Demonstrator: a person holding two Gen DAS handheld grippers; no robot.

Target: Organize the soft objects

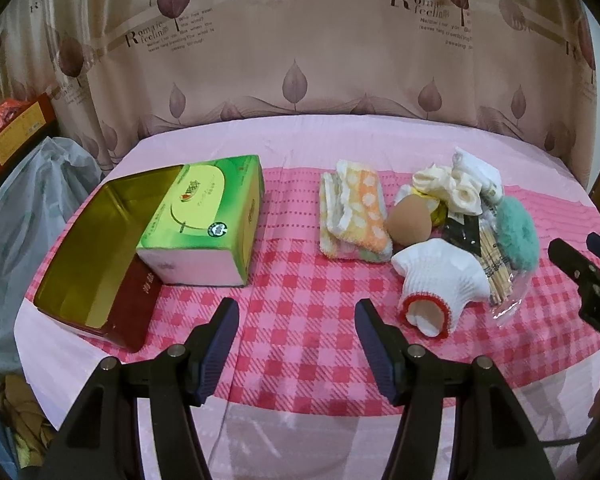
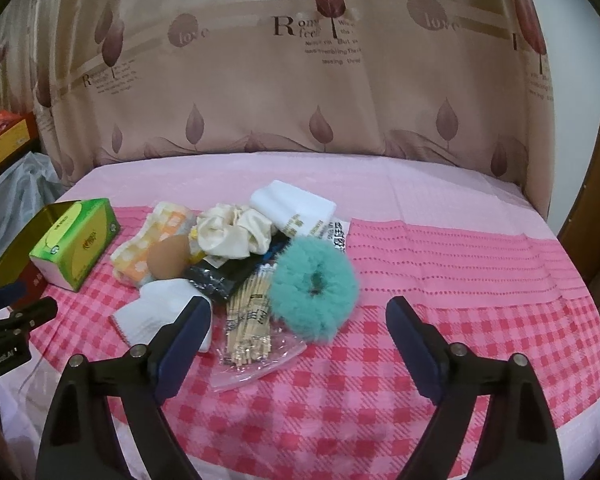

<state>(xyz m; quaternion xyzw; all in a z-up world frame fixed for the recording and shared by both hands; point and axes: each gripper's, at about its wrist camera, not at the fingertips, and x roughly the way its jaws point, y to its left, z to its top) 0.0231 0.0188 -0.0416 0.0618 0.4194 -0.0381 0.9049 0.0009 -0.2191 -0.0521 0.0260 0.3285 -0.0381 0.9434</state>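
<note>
The left gripper (image 1: 296,312) hangs spread wide over bare checked cloth with nothing between its fingers, and the right gripper (image 2: 300,316) is likewise spread, its fingers standing either side of the near edge of the pile without pressing on anything. Both look down on a table (image 1: 300,136) draped in pale pink, with a pink checked cloth (image 1: 300,272) laid across it and a leaf-printed curtain (image 1: 300,40) behind. The left wrist view shows most of the open gold-lined tin box (image 1: 96,240) at the left, a green tissue box (image 1: 204,216) leaning against its right end; the right wrist view catches only a sliver of that tin at its left edge. Well apart to the right lies the heap of soft things: a dotted orange and white towel (image 1: 356,212), a white knitted glove with a red cuff (image 1: 436,276) nearest the left gripper, a fluffy teal scrunchie (image 2: 314,280), a cream satin scrunchie (image 2: 232,232), and a tan egg-shaped sponge (image 1: 410,224) tucked between towel and glove. The right wrist view alone shows the folded white cloth (image 2: 292,204) plainly at the back and the scrunchie's hole; a clear bag of wooden sticks (image 2: 248,320) lies beside it, touching the glove.
</note>
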